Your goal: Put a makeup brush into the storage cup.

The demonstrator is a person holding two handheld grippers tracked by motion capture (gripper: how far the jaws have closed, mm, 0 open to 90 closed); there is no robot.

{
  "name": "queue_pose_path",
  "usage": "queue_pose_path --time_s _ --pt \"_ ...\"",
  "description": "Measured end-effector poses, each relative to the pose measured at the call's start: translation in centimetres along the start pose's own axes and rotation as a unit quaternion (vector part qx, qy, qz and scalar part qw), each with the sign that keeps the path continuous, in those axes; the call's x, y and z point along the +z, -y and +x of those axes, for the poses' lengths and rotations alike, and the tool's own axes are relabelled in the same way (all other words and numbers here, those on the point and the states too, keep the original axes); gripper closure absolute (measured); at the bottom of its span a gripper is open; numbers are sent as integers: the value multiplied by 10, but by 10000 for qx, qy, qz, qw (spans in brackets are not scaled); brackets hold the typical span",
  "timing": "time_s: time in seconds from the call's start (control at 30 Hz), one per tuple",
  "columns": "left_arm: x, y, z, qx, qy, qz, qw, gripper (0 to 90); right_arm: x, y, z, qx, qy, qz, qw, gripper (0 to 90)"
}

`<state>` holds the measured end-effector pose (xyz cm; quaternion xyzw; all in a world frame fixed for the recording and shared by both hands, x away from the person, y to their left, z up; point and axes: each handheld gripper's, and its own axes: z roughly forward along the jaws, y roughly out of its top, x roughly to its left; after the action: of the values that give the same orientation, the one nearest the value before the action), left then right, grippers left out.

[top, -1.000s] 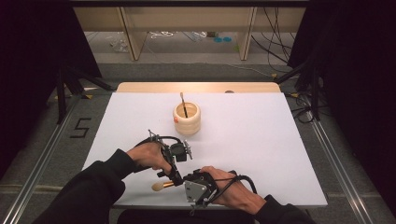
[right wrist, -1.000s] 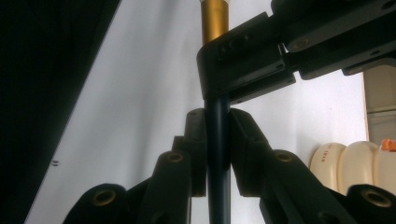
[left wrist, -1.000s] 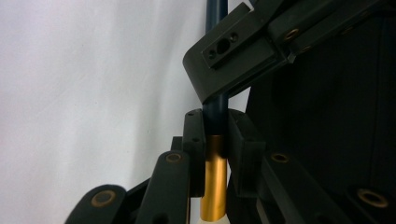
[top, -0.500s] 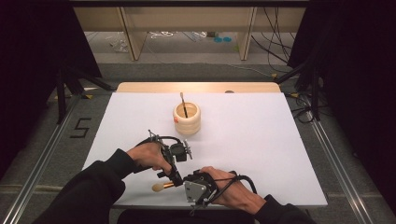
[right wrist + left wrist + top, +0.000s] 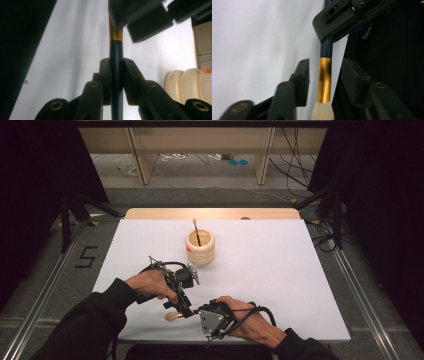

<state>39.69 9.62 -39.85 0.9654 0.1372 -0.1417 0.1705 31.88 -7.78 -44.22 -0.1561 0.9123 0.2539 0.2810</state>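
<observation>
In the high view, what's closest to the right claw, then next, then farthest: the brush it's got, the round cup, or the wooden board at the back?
1. Brush: right at the right claw, near the table's front edge.
2. Cup: farther back, mid-table, with another brush standing in it.
3. Wooden board: farthest, along the table's back edge.

Brush with dark blue handle, gold ferrule and pale bristles, lying near the table's front edge

White table sheet, cream ridged pot holding a thin stick; wooden shelving behind
</observation>
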Motion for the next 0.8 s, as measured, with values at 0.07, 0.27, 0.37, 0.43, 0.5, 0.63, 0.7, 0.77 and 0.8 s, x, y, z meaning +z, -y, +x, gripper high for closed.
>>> queue_pose_path --time_s 0.07,0.27,0.37,0.43,0.5,0.63,0.7,0.77,0.8 --pt "-3 4 -5 -233 -84 -349 9991 480 -3 6 -5 143 17 -65 9999 785" --pt "-24 20 0 -215 -445 -991 9938 417 -5 14 -14 258 88 -188 9995 784" --pt "-32 32 -2 -266 -651 -1363 9882 395 -6 23 -19 659 95 -188 9976 784" --pt "-35 36 -3 -302 -761 -1598 9838 372 -8 27 -21 881 71 -253 9958 785" --pt "-38 41 -4 -376 -883 -1825 9785 363 -9 32 -24 1284 50 -401 9909 784" --pt "-45 48 -2 -332 -1149 -2061 9712 330 -13 42 -32 1640 107 -521 9850 785" --pt "-47 49 -3 -220 -1268 -2151 9681 324 -14 44 -32 1944 104 -653 9787 785" --pt "-47 50 -4 -301 -1307 -2273 9646 318 -15 46 -34 2033 134 -699 9765 785" --pt "-47 52 -6 -378 -1370 -2424 9597 319 -18 49 -37 2254 186 -854 9703 785"
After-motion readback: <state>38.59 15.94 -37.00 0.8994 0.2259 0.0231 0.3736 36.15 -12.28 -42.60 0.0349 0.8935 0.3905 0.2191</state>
